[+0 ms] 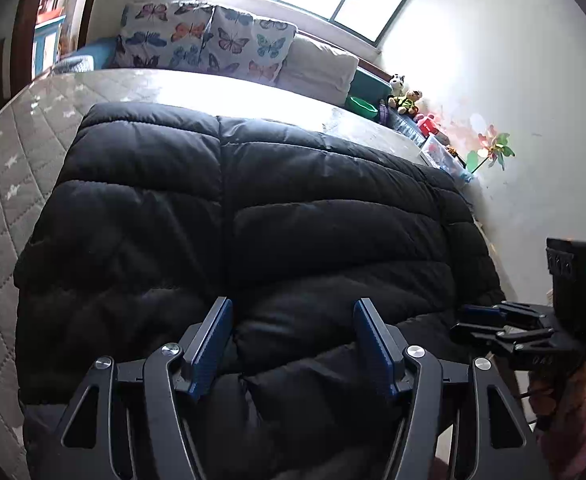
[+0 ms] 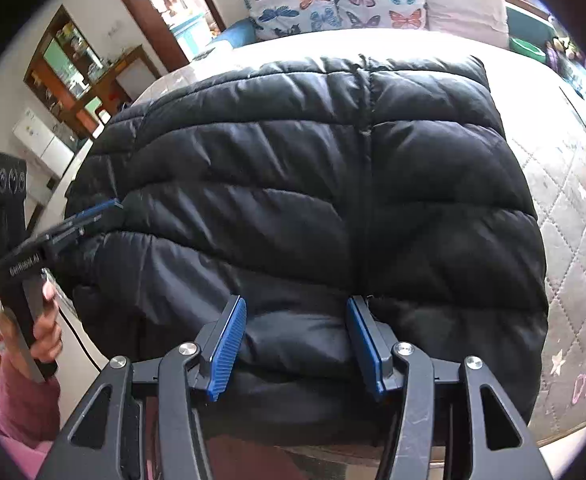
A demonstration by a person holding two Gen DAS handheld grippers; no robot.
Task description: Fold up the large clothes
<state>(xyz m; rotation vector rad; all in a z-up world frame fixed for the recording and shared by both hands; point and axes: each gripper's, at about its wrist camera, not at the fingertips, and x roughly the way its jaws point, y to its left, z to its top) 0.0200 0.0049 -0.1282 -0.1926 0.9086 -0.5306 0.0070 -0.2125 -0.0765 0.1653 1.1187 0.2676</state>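
- One black puffer jacket (image 1: 245, 216) fills the middle of both views. It lies flat on the quilted mattress (image 1: 9, 184) of a bed, with its near edge hanging at the bottom of the frames.
- It looks already doubled or laid out squarely, with a seam running up its middle. My judgement is that a fold is in hand: both tools are set at the near edge, ready to take it up.
- The left tool (image 1: 293, 340) has its jaws spread wide, lower centre of its own view. A ridge of jacket sits between the blue pads (image 1: 209, 344), but they do not pinch it.
- The right tool (image 2: 295, 338) stands likewise, jaws apart over the near hem at lower centre of its view, with cloth between the pads and nothing clamped.
- Each tool also shows in the other's view: the right one at the lower right edge of the left view, the left one at the left edge of the right view, held in a hand (image 2: 47, 332) with a pink sleeve.
- The next move, as I judge it, calls for both tools to close on the near edge together, then lift and carry it toward the far edge. The padding is thick and slippery, so a deep bite seems wise.
- Count: one jacket, two tools, two butterfly pillows (image 1: 209, 36) at upper centre, and one plain pale pillow (image 1: 317, 68) beside them.
- Small toys (image 1: 405, 98) and a pinwheel (image 1: 493, 150) sit at the right of the left view; I cannot count the toys surely.
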